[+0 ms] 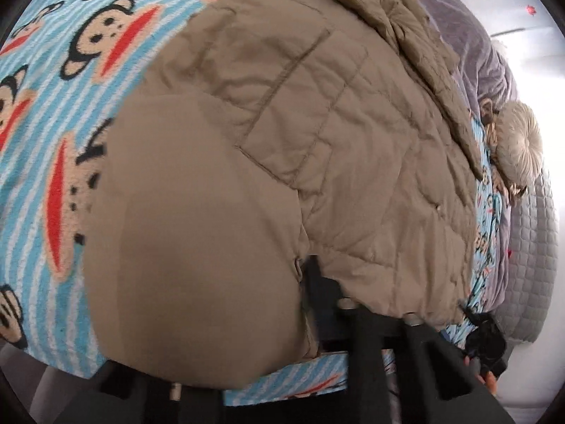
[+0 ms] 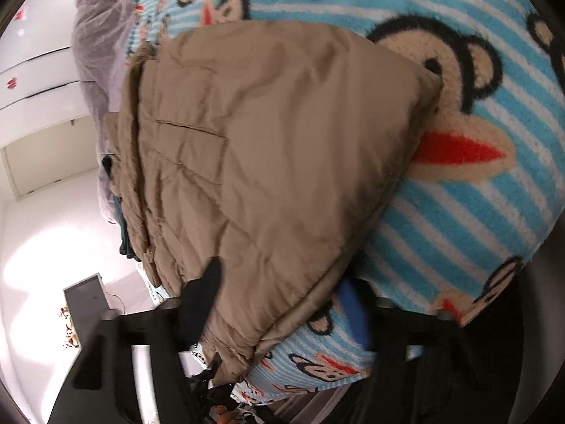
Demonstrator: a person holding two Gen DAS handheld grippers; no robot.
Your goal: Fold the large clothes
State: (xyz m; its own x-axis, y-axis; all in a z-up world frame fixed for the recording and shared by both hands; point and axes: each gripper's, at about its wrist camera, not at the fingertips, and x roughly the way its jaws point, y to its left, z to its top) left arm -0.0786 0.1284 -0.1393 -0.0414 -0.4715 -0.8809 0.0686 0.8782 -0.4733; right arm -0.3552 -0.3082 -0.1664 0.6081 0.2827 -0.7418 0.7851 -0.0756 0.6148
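A tan quilted jacket (image 1: 317,123) lies on a blue striped blanket with monkey faces (image 1: 46,113). In the left wrist view its near hem bulges up, blurred, over my left gripper (image 1: 254,300). One black finger (image 1: 314,282) shows in a gap of the cloth and the other is hidden, so the jaws look shut on the hem. In the right wrist view the jacket (image 2: 265,141) has a corner between the jaws of my right gripper (image 2: 282,293). The black finger (image 2: 208,282) lies on top and the blue-padded finger (image 2: 351,307) is at the edge, pressing the thick cloth.
A grey quilt (image 1: 476,53) and a round beige cushion (image 1: 519,141) lie at the far side of the bed. The bed's edge runs just below both grippers. A grey box (image 2: 84,304) stands on the white floor. White cupboard doors (image 2: 42,70) are behind.
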